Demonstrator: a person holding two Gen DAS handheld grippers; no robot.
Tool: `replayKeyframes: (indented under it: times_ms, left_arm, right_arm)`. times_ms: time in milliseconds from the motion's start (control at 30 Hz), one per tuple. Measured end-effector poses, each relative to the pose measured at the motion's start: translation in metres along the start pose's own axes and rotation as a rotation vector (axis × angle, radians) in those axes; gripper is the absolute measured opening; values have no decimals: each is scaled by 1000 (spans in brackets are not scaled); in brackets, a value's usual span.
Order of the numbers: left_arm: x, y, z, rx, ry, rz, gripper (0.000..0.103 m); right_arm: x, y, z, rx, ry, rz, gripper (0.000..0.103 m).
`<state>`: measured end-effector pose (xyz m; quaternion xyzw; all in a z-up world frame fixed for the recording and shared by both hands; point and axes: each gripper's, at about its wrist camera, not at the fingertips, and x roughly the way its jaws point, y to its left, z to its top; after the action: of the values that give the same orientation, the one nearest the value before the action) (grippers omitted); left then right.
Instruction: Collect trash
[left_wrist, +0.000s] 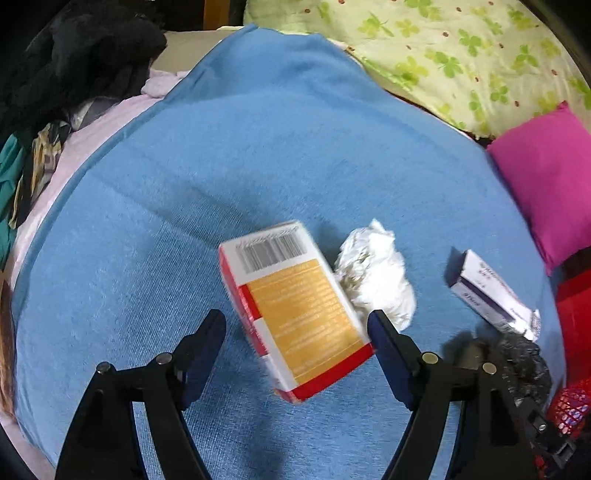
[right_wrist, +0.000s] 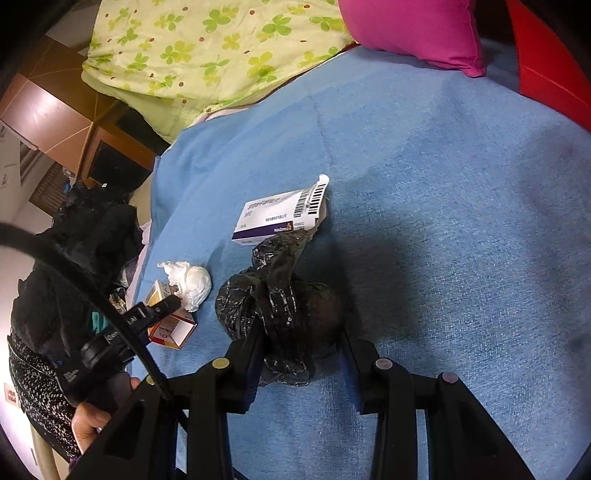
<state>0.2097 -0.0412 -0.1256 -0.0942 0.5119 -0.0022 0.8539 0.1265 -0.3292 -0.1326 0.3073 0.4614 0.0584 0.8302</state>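
Two tools worked over a bed spread with a blue blanket (left_wrist: 258, 155), and each stood as its job seemed to need. Nearest the right wrist camera, the right tool (right_wrist: 301, 343) was closed on a crumpled black plastic bag (right_wrist: 280, 295), its jaws pressing the bundle from both sides. This was probably the sack meant to receive the rubbish, held there so that it stayed within reach of the other hand.

Nearest the left wrist camera, the left tool (left_wrist: 297, 325) stood with its jaws wide apart around a red, white and orange carton (left_wrist: 295, 302). The left pad was clear of the box; the right one sat at its lower corner, and whether it touched I could not tell. The carton was tilted and slightly blurred, lying on the blanket or just above it. No squeeze showed, so I judged it to be ungripped.

Just beyond the carton, touching its far edge, lay a wad of white tissue (left_wrist: 376, 273). Further to the right lay a white and purple box (left_wrist: 487, 291) with its end flap torn open, near the black bag but not in it. All three pieces of trash therefore sat close together on the blanket beside the bag, seemingly gathered for bagging.

Farthest off, a pink cushion (left_wrist: 546, 177) and a clover-print quilt (left_wrist: 461, 55) lay at the blanket's edge, with dark clothes (left_wrist: 74, 66) heaped at the opposite side.
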Motion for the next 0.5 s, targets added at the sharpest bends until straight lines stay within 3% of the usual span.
replayKeyframes:
  times_ms: [33, 100, 133, 500]
  left_arm:
    - [0, 2, -2, -7, -1, -7, 79]
    - [-1, 6, -4, -17, -6, -27, 64]
    - [-3, 9, -6, -16, -5, -31, 63]
    - [-48, 21, -37, 100, -44, -51, 58]
  right_arm:
    - [0, 0, 0, 0, 1, 1, 40]
    - [-1, 1, 0, -3, 0, 0, 40]
    - [-1, 1, 0, -5, -1, -1, 40]
    - [-6, 5, -2, -27, -13, 4, 40]
